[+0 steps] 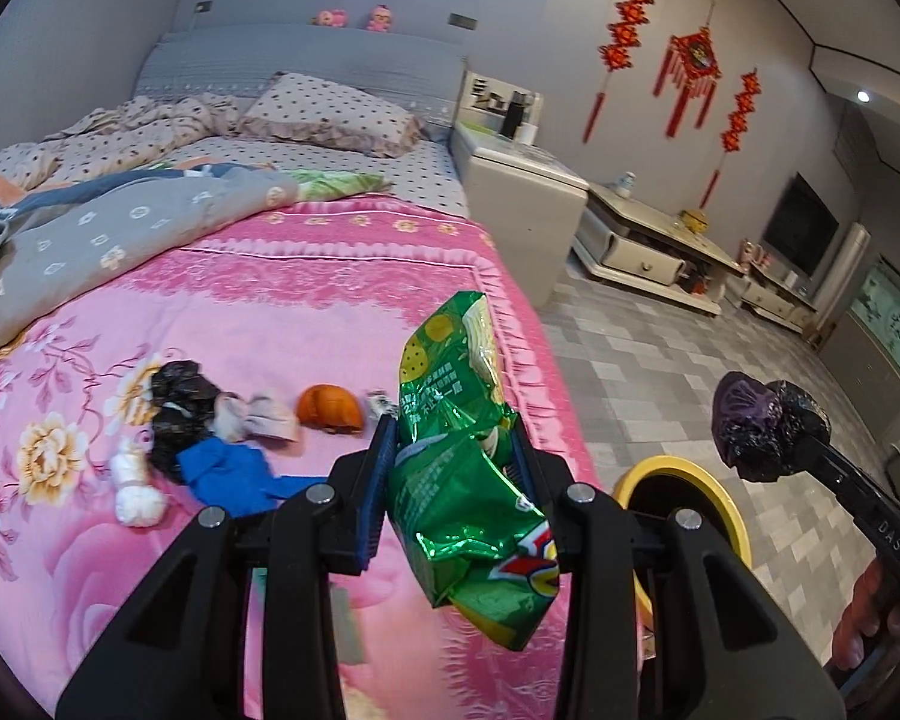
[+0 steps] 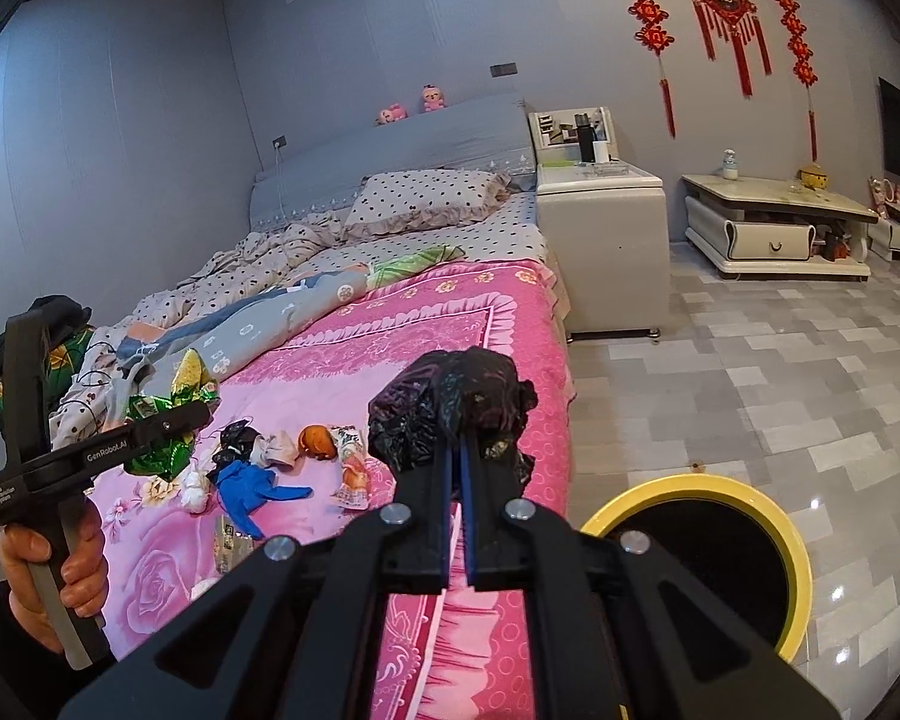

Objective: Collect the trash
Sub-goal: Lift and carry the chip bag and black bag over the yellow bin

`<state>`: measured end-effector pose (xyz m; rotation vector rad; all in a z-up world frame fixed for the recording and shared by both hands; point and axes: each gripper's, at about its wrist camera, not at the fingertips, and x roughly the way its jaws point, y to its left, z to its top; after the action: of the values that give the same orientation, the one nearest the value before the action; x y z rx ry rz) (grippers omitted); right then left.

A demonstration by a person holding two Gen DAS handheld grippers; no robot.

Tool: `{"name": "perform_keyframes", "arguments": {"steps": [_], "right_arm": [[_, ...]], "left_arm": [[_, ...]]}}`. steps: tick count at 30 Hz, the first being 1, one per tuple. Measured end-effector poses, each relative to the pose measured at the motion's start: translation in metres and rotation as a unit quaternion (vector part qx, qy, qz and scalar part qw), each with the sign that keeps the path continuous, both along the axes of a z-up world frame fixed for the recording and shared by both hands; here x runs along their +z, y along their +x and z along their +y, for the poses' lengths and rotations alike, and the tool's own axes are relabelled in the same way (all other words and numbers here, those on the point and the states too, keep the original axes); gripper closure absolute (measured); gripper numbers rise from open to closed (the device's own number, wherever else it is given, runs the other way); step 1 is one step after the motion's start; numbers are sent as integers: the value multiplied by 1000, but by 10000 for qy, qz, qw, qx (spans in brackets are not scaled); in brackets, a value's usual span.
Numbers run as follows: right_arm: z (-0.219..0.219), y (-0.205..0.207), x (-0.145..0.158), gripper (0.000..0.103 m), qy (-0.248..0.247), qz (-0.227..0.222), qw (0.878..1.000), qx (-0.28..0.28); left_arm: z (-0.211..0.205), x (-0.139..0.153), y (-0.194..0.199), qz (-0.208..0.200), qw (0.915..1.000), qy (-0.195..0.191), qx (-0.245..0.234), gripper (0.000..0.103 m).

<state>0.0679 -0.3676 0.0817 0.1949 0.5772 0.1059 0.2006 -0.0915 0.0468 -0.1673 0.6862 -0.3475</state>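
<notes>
Both of your grippers are loaded: left gripper (image 1: 450, 450) clamps a green chip bag (image 1: 468, 480) over the bed's right edge (image 1: 528, 360). Right gripper (image 2: 457, 450) pinches a crumpled black plastic bag (image 2: 450, 408) near that edge, beside the yellow-rimmed bin (image 2: 702, 489) on the floor.

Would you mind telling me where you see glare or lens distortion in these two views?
Left wrist view: the green snack bag glints with foil highlights, and the walls bow near the edges. Right wrist view: bright reflections spot the tiled floor beside the yellow bin, and the black corners are vignetted.
</notes>
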Motion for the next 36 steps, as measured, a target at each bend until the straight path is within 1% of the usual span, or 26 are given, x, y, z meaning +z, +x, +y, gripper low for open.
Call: {"name": "perform_keyframes", "arguments": {"steps": [9, 17, 22, 36], "right_arm": [[-48, -17, -1, 101, 48, -4, 9989, -467], [-83, -25, -6, 101, 123, 47, 9966, -816], [-100, -27, -14, 101, 165, 147, 9950, -974], [-143, -22, -50, 101, 429, 540, 9882, -1368]], "left_arm": [[-74, 0, -2, 51, 9982, -5, -601, 69], [-129, -13, 2, 214, 9943, 36, -1046, 69], [-156, -26, 6, 336, 9913, 70, -1269, 69], [-226, -74, 12, 754, 9806, 179, -1800, 69]]}}
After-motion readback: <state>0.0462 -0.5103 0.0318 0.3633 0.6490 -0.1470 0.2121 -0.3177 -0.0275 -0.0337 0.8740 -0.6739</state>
